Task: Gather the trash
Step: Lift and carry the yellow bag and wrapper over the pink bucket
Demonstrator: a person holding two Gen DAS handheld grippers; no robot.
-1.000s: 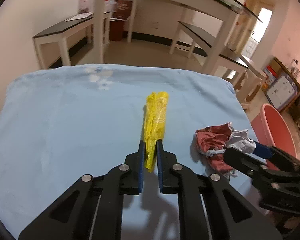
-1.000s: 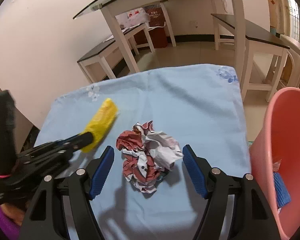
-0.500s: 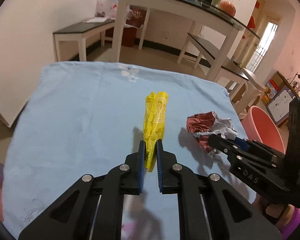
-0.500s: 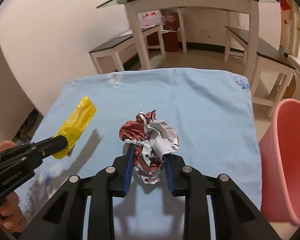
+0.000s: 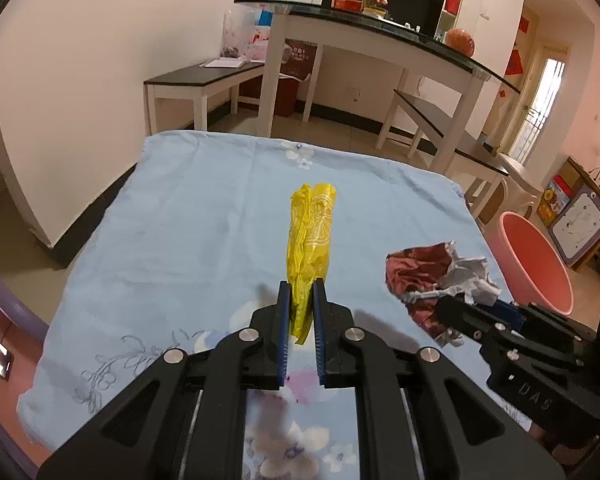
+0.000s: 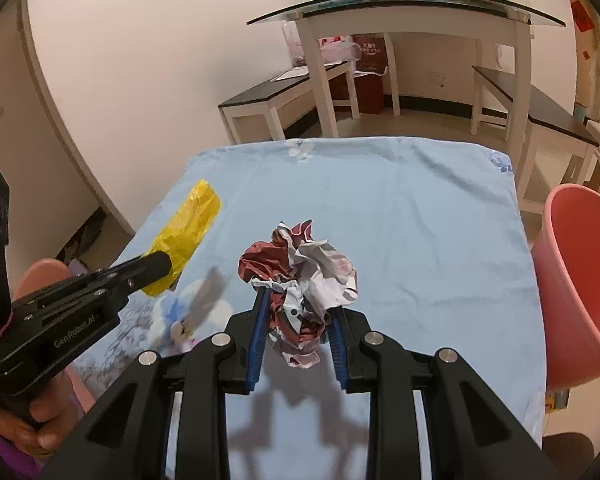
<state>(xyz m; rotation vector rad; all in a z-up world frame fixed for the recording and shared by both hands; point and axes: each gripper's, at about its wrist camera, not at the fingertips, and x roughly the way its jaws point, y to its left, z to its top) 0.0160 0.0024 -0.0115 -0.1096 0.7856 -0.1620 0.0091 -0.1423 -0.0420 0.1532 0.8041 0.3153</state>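
The left tool (image 5: 299, 300) gripped a yellow bag (image 5: 310, 232); the right tool (image 6: 298, 312), jaws just closed, clamped a paper wad (image 6: 300, 268). Both were above the blue-clothed tabletop (image 6: 420, 220), a pink bin (image 6: 580, 272) at right.

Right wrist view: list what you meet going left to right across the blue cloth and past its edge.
left gripper → yellow plastic bag → crumpled red and white paper clamped in the right gripper → bare blue cloth → pink bin
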